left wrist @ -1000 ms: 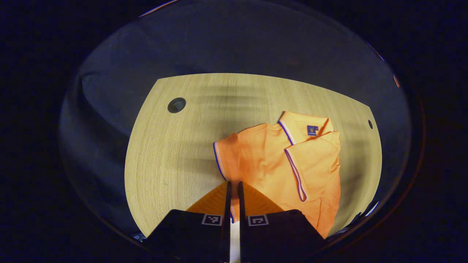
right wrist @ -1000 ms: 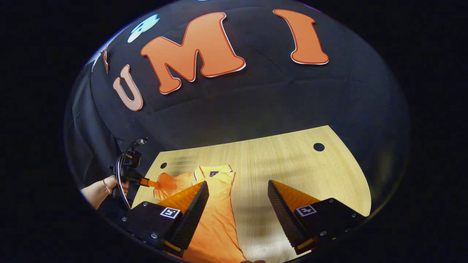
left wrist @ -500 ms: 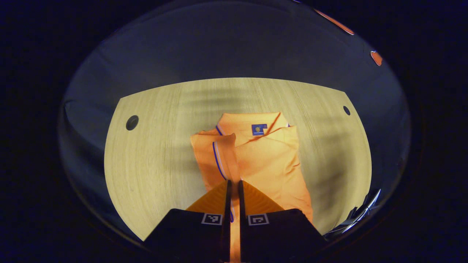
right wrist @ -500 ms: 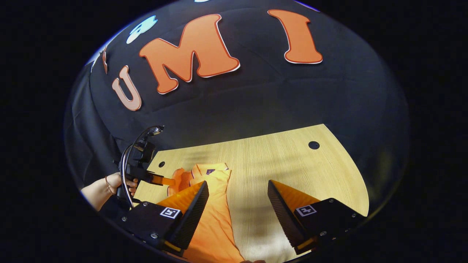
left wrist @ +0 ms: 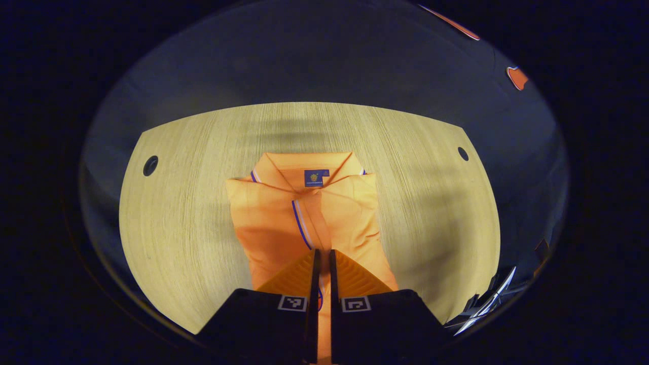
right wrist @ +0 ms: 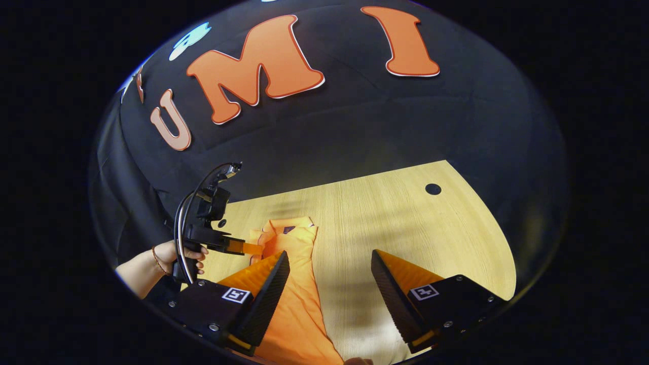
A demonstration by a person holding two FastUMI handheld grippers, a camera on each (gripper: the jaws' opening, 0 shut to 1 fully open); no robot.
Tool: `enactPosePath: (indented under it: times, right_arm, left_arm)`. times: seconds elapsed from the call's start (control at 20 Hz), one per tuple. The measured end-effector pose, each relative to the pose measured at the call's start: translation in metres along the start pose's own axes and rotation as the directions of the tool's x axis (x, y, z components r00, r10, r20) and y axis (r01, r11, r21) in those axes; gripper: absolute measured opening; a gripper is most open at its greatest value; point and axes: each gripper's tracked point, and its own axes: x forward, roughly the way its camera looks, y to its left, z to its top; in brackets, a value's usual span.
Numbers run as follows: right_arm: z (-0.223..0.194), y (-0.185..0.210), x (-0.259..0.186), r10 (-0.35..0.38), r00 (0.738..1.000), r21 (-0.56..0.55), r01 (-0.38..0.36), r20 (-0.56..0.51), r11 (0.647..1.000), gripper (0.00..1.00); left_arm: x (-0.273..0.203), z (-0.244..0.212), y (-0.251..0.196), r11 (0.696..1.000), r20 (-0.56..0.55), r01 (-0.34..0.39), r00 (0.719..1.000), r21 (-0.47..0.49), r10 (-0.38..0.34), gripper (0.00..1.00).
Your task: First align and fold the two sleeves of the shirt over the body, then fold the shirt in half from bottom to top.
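At the bottom centre of the left gripper view, the left gripper (left wrist: pixel 323 263) has its two fingers pressed nearly together on the blue-and-white striped cuff of the orange short sleeve (left wrist: pixel 304 223), holding it over the middle of the body. Beyond it the orange knit polo shirt (left wrist: pixel 263 223) lies collar-far on the pale wood-grain table (left wrist: pixel 177 213), which is smooth and matte with round cable holes near its far corners. To finish this fold well, I would lower the cuff flat, its edge parallel to the shirt's centre line, then let go without dragging the soft fabric.

In the right gripper view, the right gripper (right wrist: pixel 329 276) waits at the bottom with jaws wide apart and empty, above the table beside the shirt's lower body. Farther, at centre left, a hand (right wrist: pixel 190 252) holds the left gripper at the sleeve.
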Motion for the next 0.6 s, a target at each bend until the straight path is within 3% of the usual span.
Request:
enactPosePath:
  times: [0.05,0.15,0.25,0.3,0.35,0.6]
  right_arm:
    - [-0.002,0.000,0.001,0.000,1.000,0.000,0.000,-0.003,1.000,0.99]
    - [-0.004,0.001,0.001,-0.002,1.000,-0.005,0.002,-0.008,1.000,0.99]
    - [-0.007,0.004,0.000,0.001,1.000,-0.009,-0.001,-0.013,1.000,0.99]
    - [-0.007,0.006,0.001,0.004,1.000,-0.012,-0.005,-0.015,1.000,0.99]
    - [-0.008,0.009,0.001,0.007,1.000,-0.013,-0.007,-0.017,1.000,0.99]
    - [-0.017,0.024,0.005,0.025,0.999,-0.030,-0.026,-0.037,0.999,0.99]
  left_arm:
    - [0.001,0.001,-0.005,1.000,0.006,0.020,1.000,-0.008,-0.020,0.10]
    - [-0.001,-0.002,-0.014,0.998,0.013,0.060,0.998,-0.020,-0.059,0.25]
    - [-0.003,0.000,-0.018,0.997,0.026,0.071,0.997,-0.024,-0.071,0.53]
    - [-0.009,0.003,-0.018,0.997,0.037,0.073,0.997,-0.023,-0.073,0.82]
    - [-0.014,0.004,-0.018,0.997,0.049,0.075,0.996,-0.024,-0.073,0.92]
    - [-0.042,0.007,-0.010,0.998,0.112,0.056,0.992,0.007,-0.056,0.95]
